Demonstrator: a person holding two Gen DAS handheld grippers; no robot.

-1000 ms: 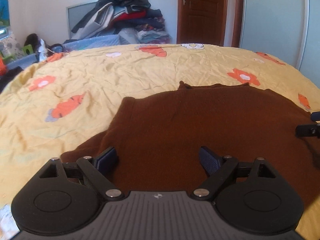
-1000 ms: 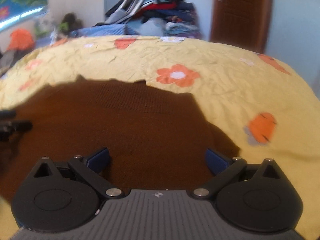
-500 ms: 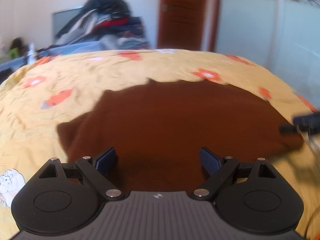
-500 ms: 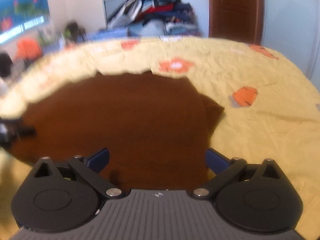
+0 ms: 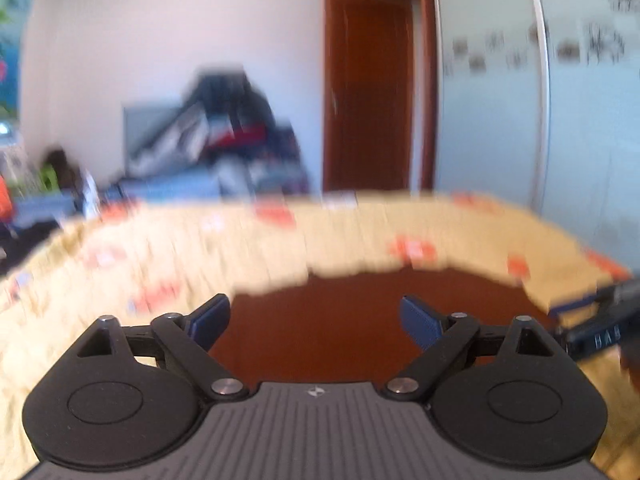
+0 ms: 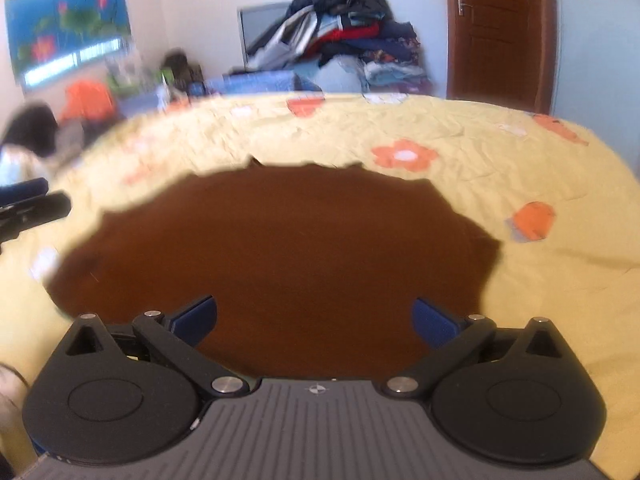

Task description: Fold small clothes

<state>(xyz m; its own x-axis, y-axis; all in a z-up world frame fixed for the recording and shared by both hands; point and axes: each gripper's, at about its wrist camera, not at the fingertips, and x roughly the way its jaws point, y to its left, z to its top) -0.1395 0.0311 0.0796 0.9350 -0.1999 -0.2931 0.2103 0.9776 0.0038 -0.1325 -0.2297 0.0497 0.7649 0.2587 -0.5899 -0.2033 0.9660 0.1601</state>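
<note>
A brown knit garment (image 6: 280, 248) lies flat on the yellow flowered bedspread (image 6: 460, 128); it also shows in the blurred left wrist view (image 5: 320, 332). My left gripper (image 5: 316, 320) is open and empty above the garment's near edge. My right gripper (image 6: 316, 320) is open and empty above the garment's near part. The right gripper's tip shows at the right edge of the left wrist view (image 5: 600, 320). The left gripper's tip shows at the left edge of the right wrist view (image 6: 28, 200).
A pile of clothes (image 6: 340, 48) stands beyond the bed's far edge. A brown door (image 6: 500, 28) is at the back right. Clutter (image 6: 88, 96) sits at the bed's far left. A pale wardrobe (image 5: 540, 100) stands on the right.
Both grippers have drawn back and risen from the garment, staying open. The left view has tilted up and blurred. The garment now looks shorter and more compact.
</note>
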